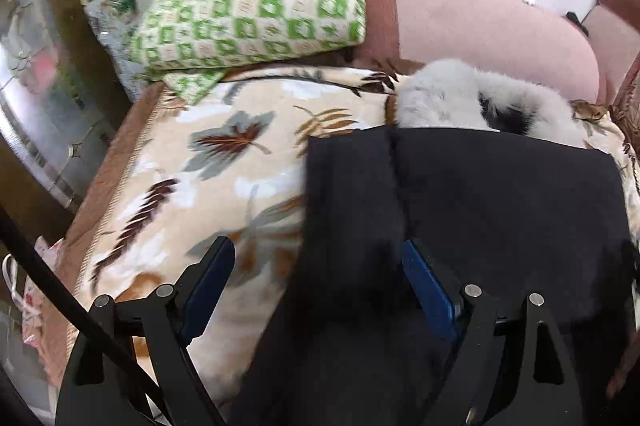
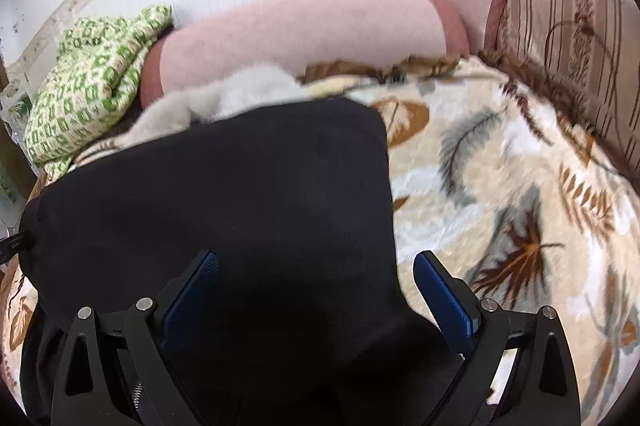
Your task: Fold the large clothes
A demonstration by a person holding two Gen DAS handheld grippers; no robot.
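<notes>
Left wrist view: your black coat (image 1: 500, 193) with its fur collar (image 1: 452, 97) lies lower right on the leaf-print blanket (image 1: 224, 161), a panel already folded in. Your left gripper (image 1: 318, 258) angles down, released, straddling the coat's edge.

Right wrist view: the coat (image 2: 224, 185) fills the centre; more folds seem left. Your right gripper (image 2: 316, 274) hangs released over it.

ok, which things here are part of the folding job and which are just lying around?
Part of the job:
black coat with its grey fur collar
left gripper, open
right gripper, open

Lying about:
green patterned blanket, folded
leaf-print blanket under the coat
pink bolster cushion
striped sofa cushion
</notes>
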